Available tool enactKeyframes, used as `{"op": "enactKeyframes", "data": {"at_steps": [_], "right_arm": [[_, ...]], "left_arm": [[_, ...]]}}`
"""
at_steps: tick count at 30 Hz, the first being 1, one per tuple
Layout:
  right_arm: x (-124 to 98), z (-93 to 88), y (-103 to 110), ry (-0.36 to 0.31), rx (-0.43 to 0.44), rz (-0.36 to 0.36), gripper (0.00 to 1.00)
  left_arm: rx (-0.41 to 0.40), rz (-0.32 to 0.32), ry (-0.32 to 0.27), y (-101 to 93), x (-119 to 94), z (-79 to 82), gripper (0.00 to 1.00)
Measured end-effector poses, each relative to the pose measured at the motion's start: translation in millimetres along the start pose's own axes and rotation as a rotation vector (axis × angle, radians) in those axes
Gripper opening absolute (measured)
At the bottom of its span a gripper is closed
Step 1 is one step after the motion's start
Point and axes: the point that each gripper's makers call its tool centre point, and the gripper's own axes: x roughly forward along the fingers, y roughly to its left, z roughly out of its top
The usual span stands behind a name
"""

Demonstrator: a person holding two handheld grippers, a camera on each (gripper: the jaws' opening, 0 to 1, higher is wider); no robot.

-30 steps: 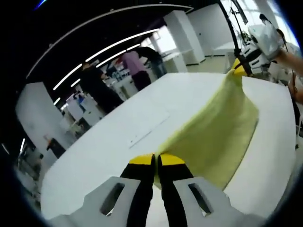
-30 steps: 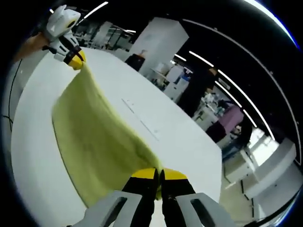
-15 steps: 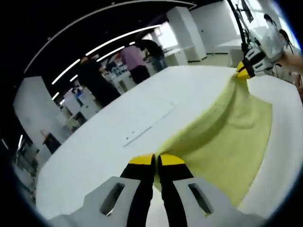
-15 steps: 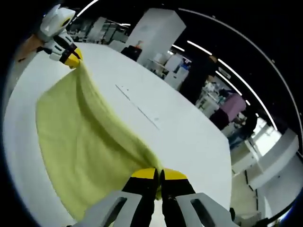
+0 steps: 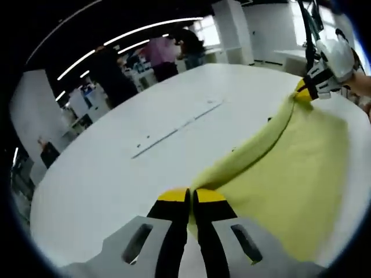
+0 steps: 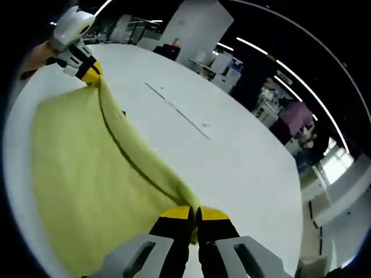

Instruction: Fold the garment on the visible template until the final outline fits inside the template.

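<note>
Left gripper view, and the left gripper (image 5: 191, 197) has its yellow-tipped jaws pressed together on one corner of the yellow cloth (image 5: 290, 168), right at the bottom centre of the picture. From that pinch the cloth runs up and to the right as a taut ridge, all the way to the right gripper (image 5: 306, 88), which comes in at the upper right with a hand (image 5: 359, 87) behind it and clamps the far corner. Below that ridge the cloth spreads wide over the white table (image 5: 116, 174). A thin dark line (image 5: 174, 130) is marked across the tabletop, well apart from the cloth's top edge, with bare table between them. People (image 5: 156, 55) stand beyond the far edge of the table under long strip lights (image 5: 133, 32). Over in the right gripper view it's the mirror of that: the right gripper (image 6: 195, 215) is shut on its corner of the cloth (image 6: 81, 174) at bottom centre, the stretched edge climbs to the upper left, and there the left gripper (image 6: 88, 70) grips the other end. The same line (image 6: 177, 110) lies on the table (image 6: 232, 162) to the right of the cloth, and a white pillar (image 6: 197, 26) rises behind
</note>
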Motion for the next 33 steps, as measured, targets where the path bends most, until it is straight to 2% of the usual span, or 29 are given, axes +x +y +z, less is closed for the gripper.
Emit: {"op": "enactKeyframes", "data": {"at_steps": [9,11,14,19,24,28,31,33], "right_arm": [[16.3,-11.5,3.9,0.02,0.023,0.059,0.0],[17.9,-13.8,4.5,0.02,0.055,0.073,0.0],[20.3,-14.9,5.4,0.011,0.16,0.1,0.02],[16.7,-15.8,-1.3,-0.001,0.227,0.121,0.09],[10.0,-14.7,-2.2,-0.012,0.191,0.137,0.19],[6.5,-21.9,0.2,0.018,0.07,0.158,0.28],[6.5,-24.2,-0.6,0.018,-0.011,0.146,0.25],[9.0,-27.1,-2.6,0.03,-0.022,0.13,0.21]], "left_arm": [[0.032,-0.028,0.042,-3.3,19.2,-15.1,0.01],[0.034,-0.033,0.043,-2.9,19.8,-16.1,0.02],[0.019,-0.043,0.047,0.3,19.6,-19.8,0.06],[0.125,-0.07,0.039,2.6,11.1,-23.5,0.17],[0.164,-0.106,0.011,4.2,4.0,-23.4,0.2],[0.19,-0.112,0.018,6.9,7.1,-26.4,0.2],[0.218,-0.101,0.028,8.8,9.8,-27.9,0.16],[0.231,-0.07,0.051,14.8,13.0,-30.9,0.12]]}}
